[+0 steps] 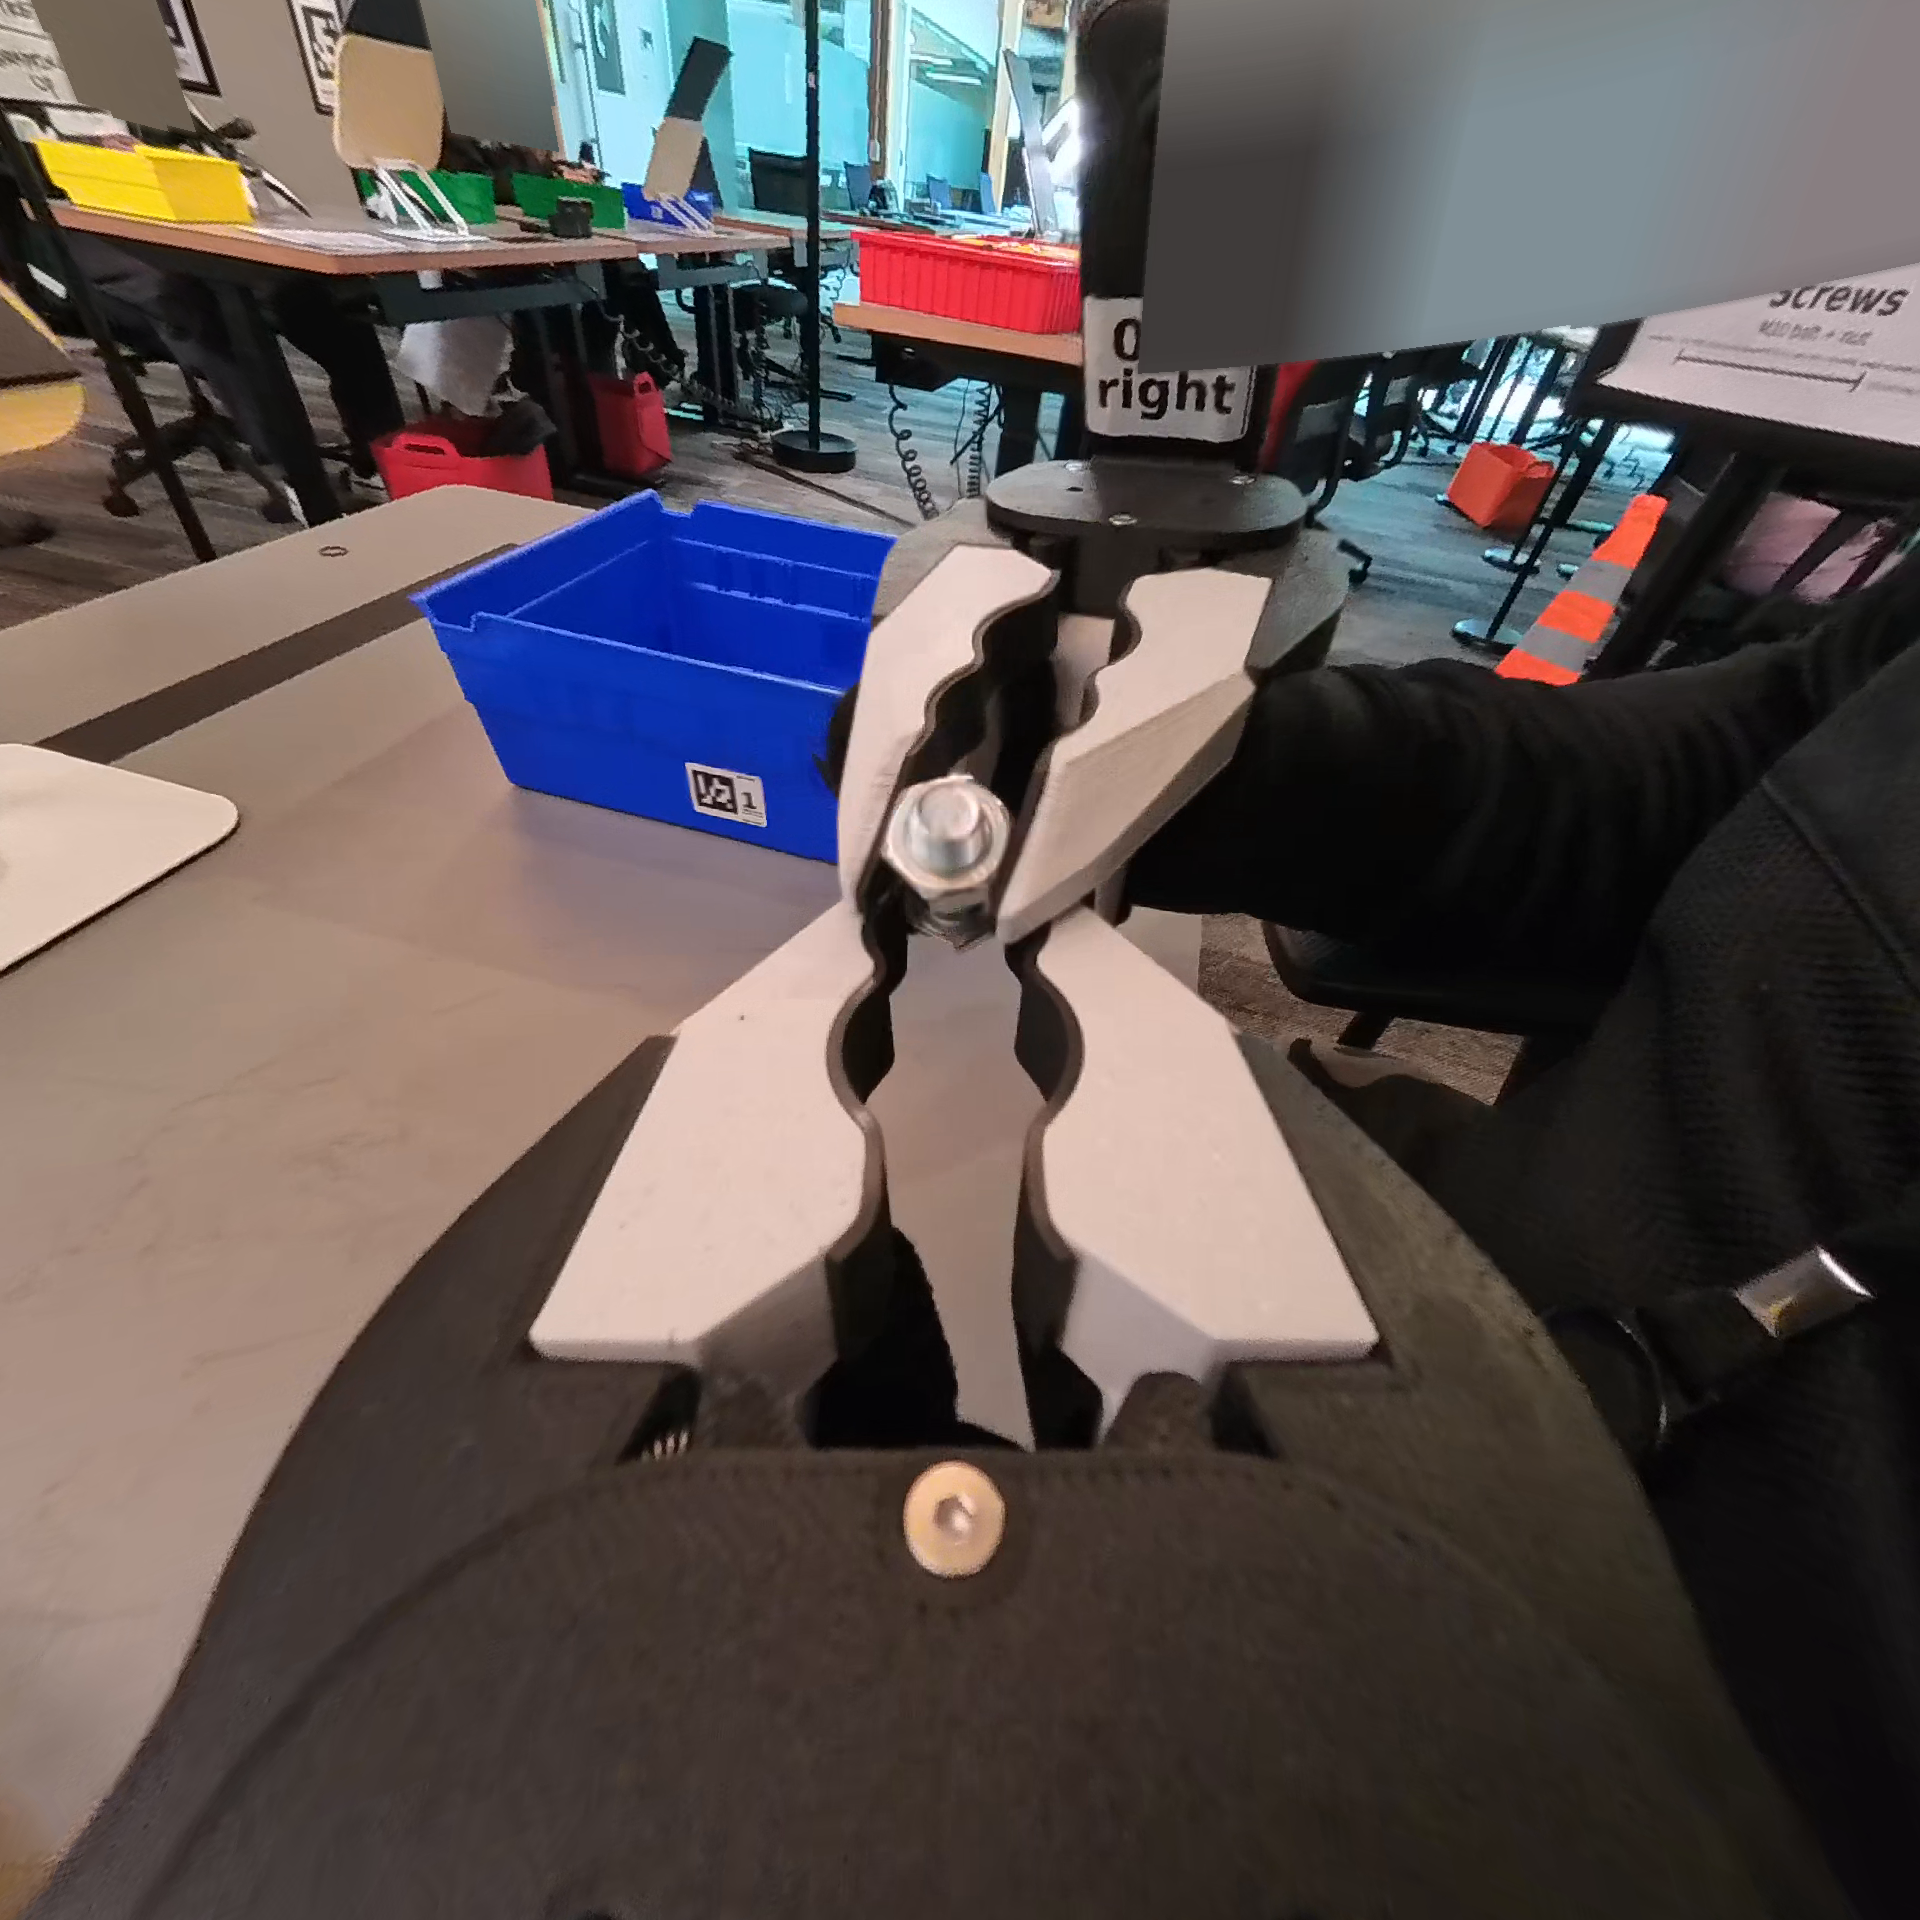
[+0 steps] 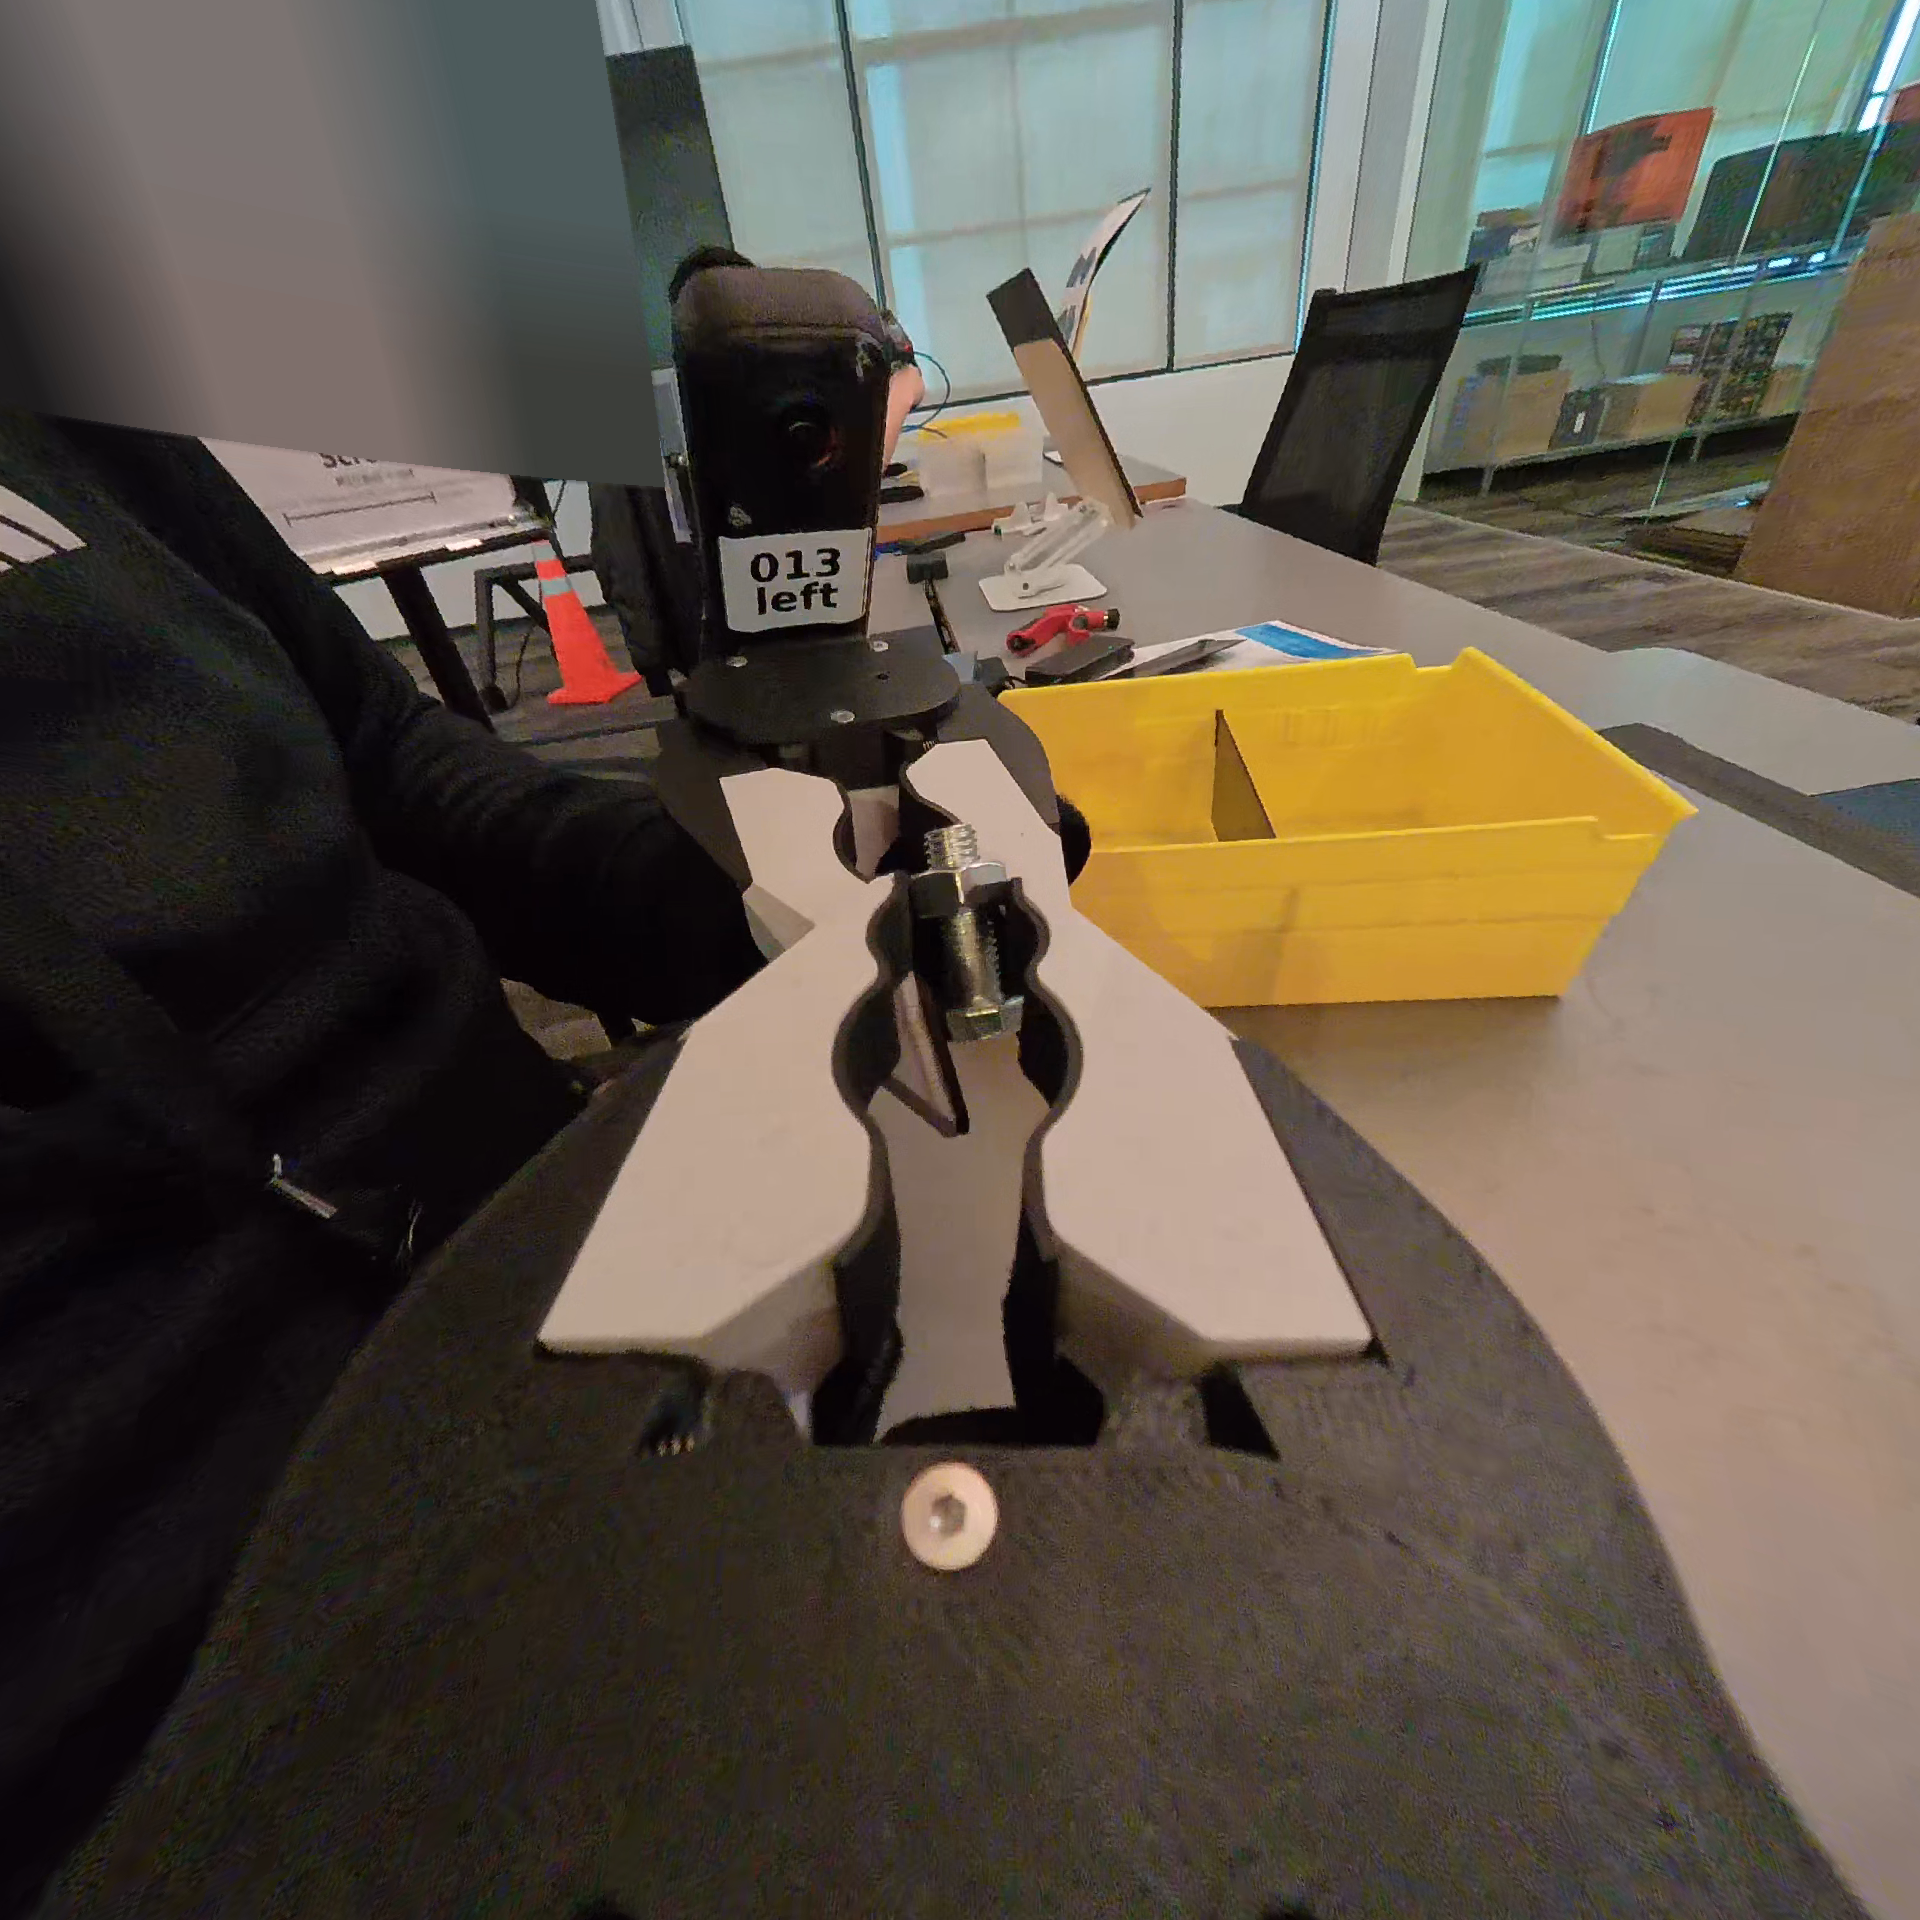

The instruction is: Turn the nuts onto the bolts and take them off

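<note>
A silver bolt (image 2: 966, 956) with a silver nut (image 2: 954, 889) threaded on it is held in the air between my two grippers, above the grey table (image 2: 1558, 1143). My right gripper (image 2: 954, 891) is shut on the nut, with the bolt's threaded end sticking out past it. My left gripper (image 1: 948, 928) meets it from the opposite side and is shut on the bolt's head (image 2: 982, 1023). In the left wrist view the nut (image 1: 940, 844) sits between the right gripper's fingers (image 1: 904, 665), which come down from above. The left gripper's fingers (image 2: 784, 842) also show in the right wrist view.
A blue bin (image 1: 644, 665) stands on the table behind the grippers in the left wrist view. A yellow bin (image 2: 1351, 935) with a divider stands to the right in the right wrist view. A white pad (image 1: 83, 842) lies at the left. A person's black sleeve (image 1: 1455, 810) is close by. The left gripper's tips are roughly 5 cm from the right gripper's.
</note>
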Available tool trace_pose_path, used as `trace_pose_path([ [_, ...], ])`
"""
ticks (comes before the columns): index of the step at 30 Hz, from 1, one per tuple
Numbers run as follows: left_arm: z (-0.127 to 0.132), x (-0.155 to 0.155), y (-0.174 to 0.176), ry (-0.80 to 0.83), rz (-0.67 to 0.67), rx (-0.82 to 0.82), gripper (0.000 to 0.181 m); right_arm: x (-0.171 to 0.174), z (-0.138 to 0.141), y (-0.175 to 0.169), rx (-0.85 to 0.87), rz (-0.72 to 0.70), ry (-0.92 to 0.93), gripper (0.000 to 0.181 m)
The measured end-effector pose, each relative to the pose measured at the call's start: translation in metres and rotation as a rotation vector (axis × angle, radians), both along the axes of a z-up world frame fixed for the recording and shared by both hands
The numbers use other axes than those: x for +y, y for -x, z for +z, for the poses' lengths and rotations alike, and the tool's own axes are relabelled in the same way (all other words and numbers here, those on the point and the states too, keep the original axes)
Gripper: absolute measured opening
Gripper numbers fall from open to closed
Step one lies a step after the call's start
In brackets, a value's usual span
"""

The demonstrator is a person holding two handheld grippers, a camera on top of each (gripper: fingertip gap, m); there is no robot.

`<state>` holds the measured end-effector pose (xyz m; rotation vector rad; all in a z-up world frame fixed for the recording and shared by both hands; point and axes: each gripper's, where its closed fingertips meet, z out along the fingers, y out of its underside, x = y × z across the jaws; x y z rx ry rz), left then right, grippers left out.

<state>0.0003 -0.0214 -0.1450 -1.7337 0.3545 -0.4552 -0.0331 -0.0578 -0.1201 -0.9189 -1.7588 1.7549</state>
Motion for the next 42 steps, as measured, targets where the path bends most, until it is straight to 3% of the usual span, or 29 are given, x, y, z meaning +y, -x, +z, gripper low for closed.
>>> trace_pose_path([
  [7,0.011,0.001,0.004,-0.045,-0.004,-0.067,0.022,0.029,0.025,-0.006,0.054,-0.071,0.029,0.015],
  [10,0.014,-0.002,0.009,-0.064,-0.008,-0.068,0.000,0.086,0.030,-0.008,0.001,-0.241,-0.046,0.016],
  [12,0.014,-0.003,0.013,-0.064,0.005,-0.051,0.000,0.145,0.022,-0.015,-0.104,-0.401,-0.063,0.015],
  [17,0.014,-0.003,0.023,-0.045,0.024,-0.007,0.000,0.296,-0.058,-0.058,-0.509,-0.812,-0.194,0.016],
  [21,0.020,-0.005,0.046,-0.047,0.086,0.028,0.000,0.351,-0.136,-0.094,-0.824,-0.945,-0.227,0.016],
  [24,0.021,-0.006,0.063,-0.039,0.127,0.055,0.000,0.359,-0.177,-0.110,-0.978,-0.950,-0.215,0.016],
  [27,0.021,-0.007,0.076,-0.025,0.158,0.086,0.000,0.356,-0.192,-0.115,-1.051,-0.925,-0.191,0.021],
  [29,0.021,-0.008,0.086,-0.013,0.183,0.120,0.000,0.359,-0.180,-0.112,-1.021,-0.946,-0.185,0.035],
  [33,0.022,-0.014,0.126,0.035,0.286,0.210,0.003,0.350,-0.136,-0.102,-0.906,-0.952,-0.229,0.033],
  [37,0.017,-0.024,0.196,0.160,0.437,0.310,0.014,0.317,-0.085,-0.083,-0.734,-0.900,-0.230,0.029],
  [39,0.006,-0.030,0.229,0.259,0.482,0.351,0.018,0.298,-0.065,-0.073,-0.655,-0.872,-0.260,0.027],
  [42,-0.032,-0.039,0.268,0.489,0.485,0.396,0.019,0.263,-0.051,-0.058,-0.590,-0.792,-0.291,0.024],
])
